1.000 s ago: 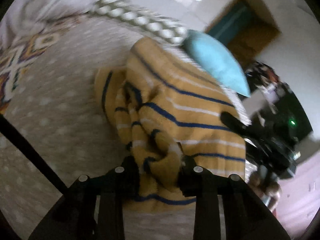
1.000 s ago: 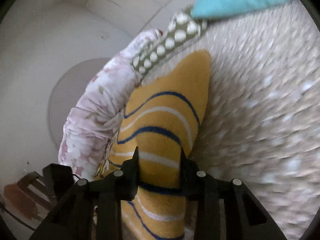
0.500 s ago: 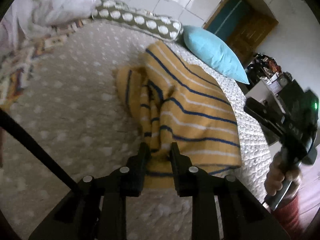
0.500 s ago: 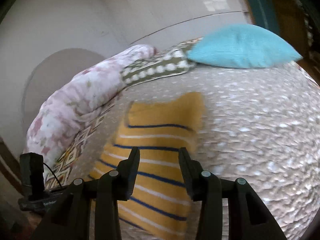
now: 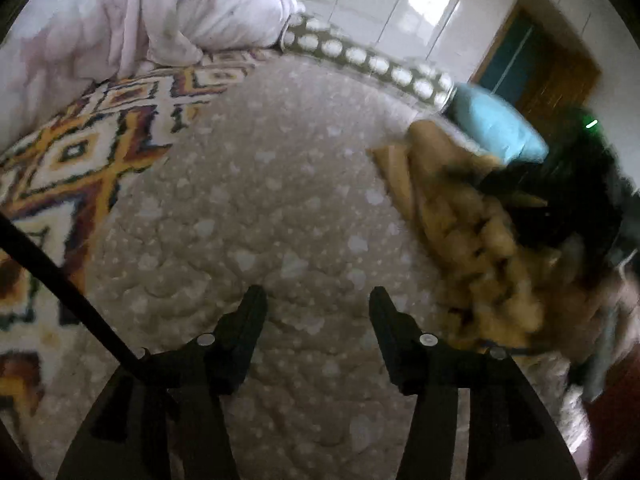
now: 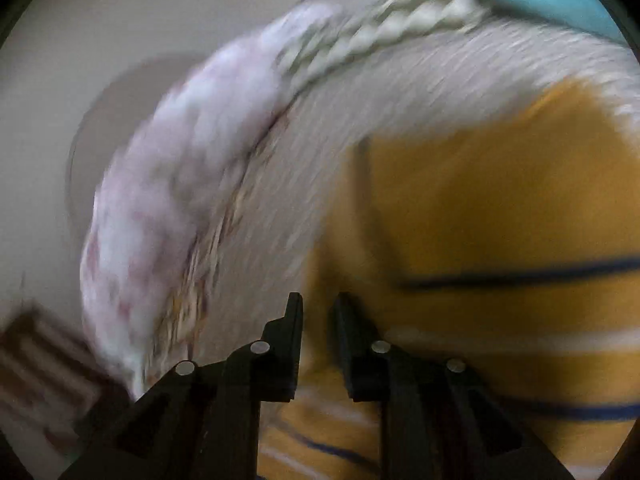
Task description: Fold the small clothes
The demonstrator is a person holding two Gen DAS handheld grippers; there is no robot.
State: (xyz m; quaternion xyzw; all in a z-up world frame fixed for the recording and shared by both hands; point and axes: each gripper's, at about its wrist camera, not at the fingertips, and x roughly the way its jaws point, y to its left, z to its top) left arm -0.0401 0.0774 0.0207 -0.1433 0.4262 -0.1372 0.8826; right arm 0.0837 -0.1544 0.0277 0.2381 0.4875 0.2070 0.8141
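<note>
Left tool (image 5: 316,304): spread wide, nothing held; sweater hem was pinched half a second ago, so release is read as done. Right tool (image 6: 318,308): fingers narrowly parted, cloth behind the gap, grip cannot be told through blur. Yellow striped sweater (image 5: 472,240) is seen bunched on the bed (image 5: 260,220), right of the left tool, just below the blue pillow (image 5: 496,128). Fold likely needs regrasping.
</note>
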